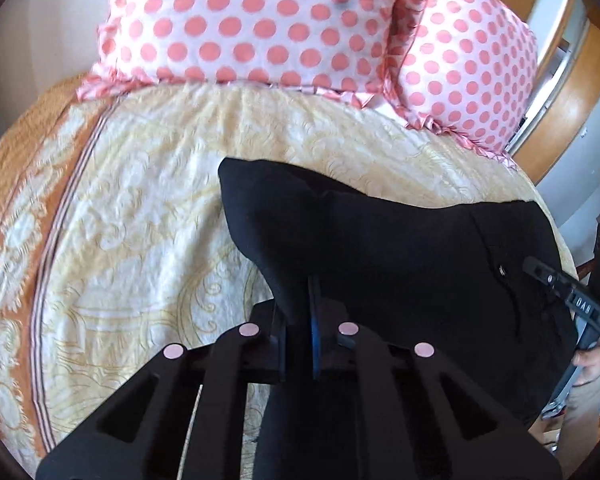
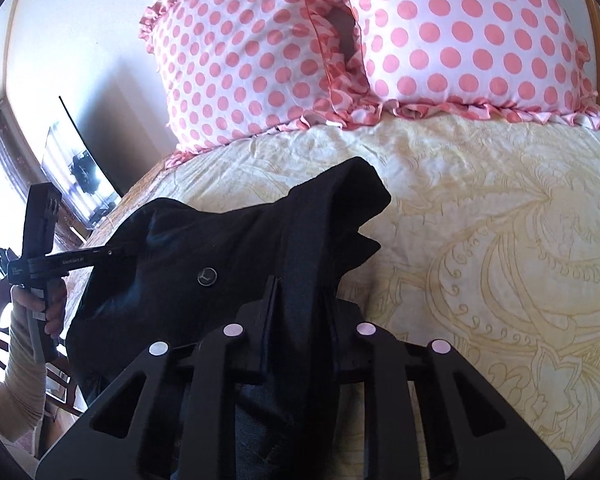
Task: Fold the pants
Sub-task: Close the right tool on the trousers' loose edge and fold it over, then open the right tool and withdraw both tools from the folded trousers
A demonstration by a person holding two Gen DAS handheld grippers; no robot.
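Note:
The black pants (image 1: 380, 248) hang stretched between my two grippers above the bed. My left gripper (image 1: 298, 304) is shut on one edge of the fabric. My right gripper (image 2: 300, 300) is shut on the other edge, where the cloth bunches up near a button (image 2: 207, 277). Each gripper shows in the other's view: the right gripper (image 1: 556, 284) at the far right, the left gripper (image 2: 112, 254) at the left, both clamped into the pants (image 2: 228, 256).
The bed has a cream and yellow patterned cover (image 1: 140, 208) with an orange border (image 1: 28, 184). Two pink polka-dot pillows (image 1: 252, 24) (image 2: 468, 32) lie at the head. A wooden headboard (image 1: 556, 92) is on the right, a TV (image 2: 76, 164) on the left.

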